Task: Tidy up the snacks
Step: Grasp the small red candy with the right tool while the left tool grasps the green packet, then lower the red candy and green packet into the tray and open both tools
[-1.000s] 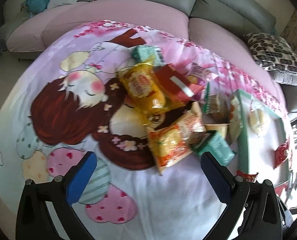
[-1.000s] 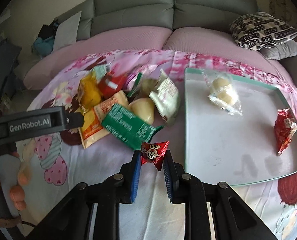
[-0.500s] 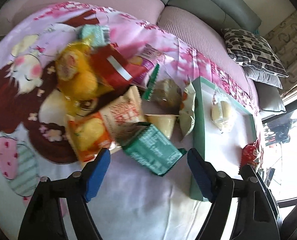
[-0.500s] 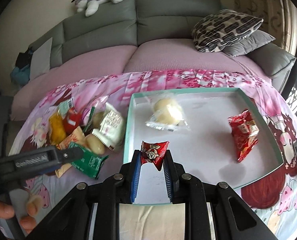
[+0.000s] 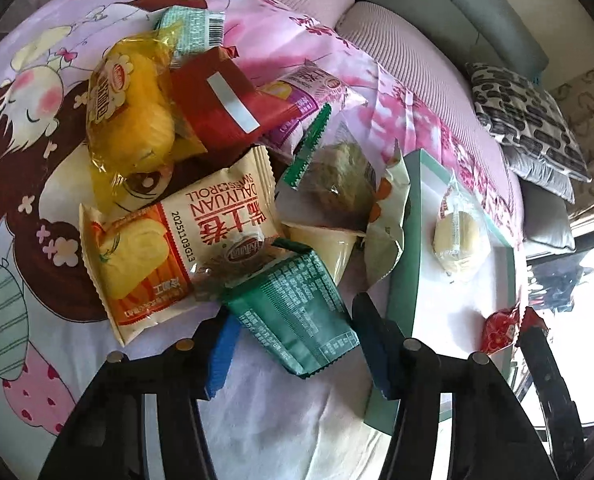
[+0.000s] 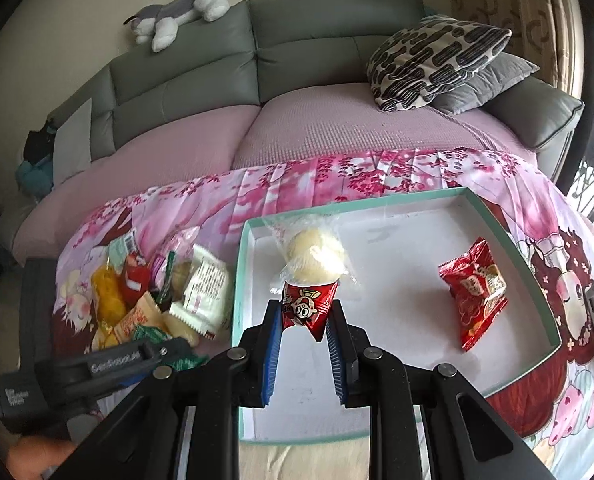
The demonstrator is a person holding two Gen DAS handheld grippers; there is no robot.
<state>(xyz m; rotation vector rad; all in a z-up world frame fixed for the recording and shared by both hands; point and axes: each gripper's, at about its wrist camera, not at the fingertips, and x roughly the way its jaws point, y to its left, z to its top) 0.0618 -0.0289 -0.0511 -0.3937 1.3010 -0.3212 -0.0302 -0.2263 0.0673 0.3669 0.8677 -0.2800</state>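
Note:
Snack packets lie heaped on a cartoon-print cloth. In the left wrist view my left gripper (image 5: 299, 348) points down at the heap's near edge. Its jaws are closing on either side of a green packet (image 5: 297, 312) that lies flat, with the pads just off its edges. My right gripper (image 6: 305, 312) is shut on a small red snack packet (image 6: 309, 306), held above the white, teal-rimmed tray (image 6: 417, 196). On the tray floor lie a pale bun in clear wrap (image 6: 317, 256) and a larger red packet (image 6: 473, 292).
Behind the green packet are an orange Swiss-roll packet (image 5: 169, 252), a yellow cake packet (image 5: 133, 116) and a red packet (image 5: 217, 100). The tray's edge (image 5: 401, 260) is just right of the heap. A grey sofa (image 6: 297, 52) with cushions stands behind. A hand (image 6: 37, 456) is at lower left.
The left gripper moved in and down to the heap, and its wide jaws narrowed around the green packet. The right gripper carried the small red packet from the cloth over the tray.

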